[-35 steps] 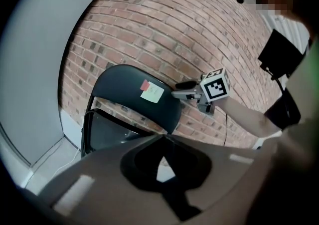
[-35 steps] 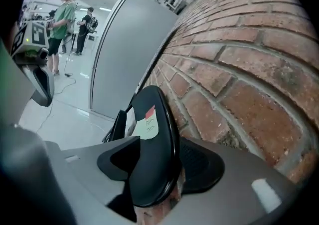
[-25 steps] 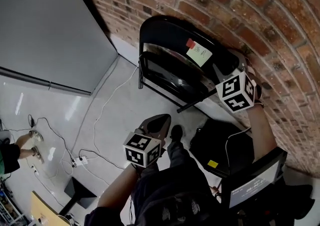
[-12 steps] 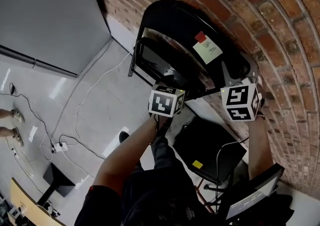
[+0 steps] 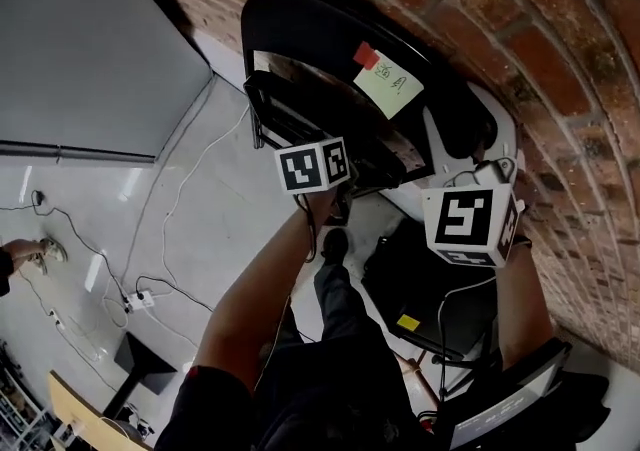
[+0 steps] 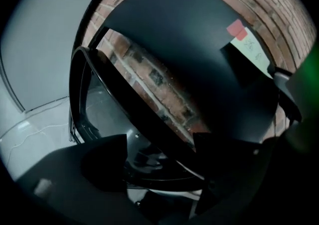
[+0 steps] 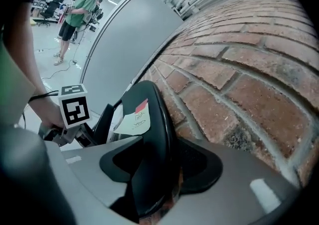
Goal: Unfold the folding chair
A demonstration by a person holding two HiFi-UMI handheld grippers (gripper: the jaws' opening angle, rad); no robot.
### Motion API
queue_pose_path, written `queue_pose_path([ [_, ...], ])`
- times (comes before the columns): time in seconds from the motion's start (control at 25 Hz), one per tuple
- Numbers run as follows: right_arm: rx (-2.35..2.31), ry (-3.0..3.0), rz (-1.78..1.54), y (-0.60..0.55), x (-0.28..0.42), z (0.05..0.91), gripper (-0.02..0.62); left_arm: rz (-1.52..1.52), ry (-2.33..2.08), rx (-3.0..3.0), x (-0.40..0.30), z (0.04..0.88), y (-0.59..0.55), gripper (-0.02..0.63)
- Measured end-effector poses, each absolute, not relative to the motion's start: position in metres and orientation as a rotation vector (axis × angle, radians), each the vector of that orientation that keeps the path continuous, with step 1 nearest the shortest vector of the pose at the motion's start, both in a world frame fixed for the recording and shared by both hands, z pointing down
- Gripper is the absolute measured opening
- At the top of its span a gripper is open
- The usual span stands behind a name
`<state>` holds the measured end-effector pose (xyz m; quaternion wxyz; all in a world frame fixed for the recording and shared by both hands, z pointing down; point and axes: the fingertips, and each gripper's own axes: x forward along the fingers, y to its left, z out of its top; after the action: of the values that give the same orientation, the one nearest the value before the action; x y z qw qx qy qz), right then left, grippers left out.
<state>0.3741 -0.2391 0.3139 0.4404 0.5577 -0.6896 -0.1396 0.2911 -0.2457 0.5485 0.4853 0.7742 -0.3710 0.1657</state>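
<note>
The black folding chair (image 5: 330, 34) leans folded against the brick wall, a red and pale note (image 5: 388, 82) stuck on its backrest. My right gripper (image 7: 154, 169) is shut on the backrest's side edge (image 7: 154, 134), its jaws having closed a little further. At the seat's lower rim, my left gripper (image 6: 164, 164) is open; its jaws have just been opening. The seat's dark frame bar (image 6: 149, 134) runs between the spread fingers, and the pads do not press on it. In the head view the left gripper's marker cube (image 5: 313, 166) sits right at the seat (image 5: 300, 114).
The brick wall (image 5: 560, 69) stands right behind the chair, with a grey panel (image 5: 80, 39) to its left. A black bag (image 5: 430, 289) lies on the floor by my legs. Cables and a power strip (image 5: 140, 301) trail over the floor. A person (image 7: 79, 9) stands far off.
My left gripper has moved from down by my legs up to the chair's seat, and its jaws have spread open. The right gripper stays on the backrest.
</note>
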Motion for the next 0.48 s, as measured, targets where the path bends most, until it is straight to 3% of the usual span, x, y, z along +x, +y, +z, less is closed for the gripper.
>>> queue_pose_path([
  [0.12, 1.387, -1.742, -0.38, -0.238, 0.374, 0.312, 0.209, 0.385, -0.896, 1.856, 0.3, 0.555, -0.25, 0.416],
  [0.28, 1.351, -1.766, -0.412, -0.236, 0.369, 0.317, 0.232, 0.35, -0.888, 1.824, 0.309, 0.561, -0.252, 0.354],
  [0.48, 1.335, -1.797, -0.408, -0.233, 0.369, 0.32, 0.258, 0.319, -0.923, 1.812, 0.316, 0.565, -0.255, 0.362],
])
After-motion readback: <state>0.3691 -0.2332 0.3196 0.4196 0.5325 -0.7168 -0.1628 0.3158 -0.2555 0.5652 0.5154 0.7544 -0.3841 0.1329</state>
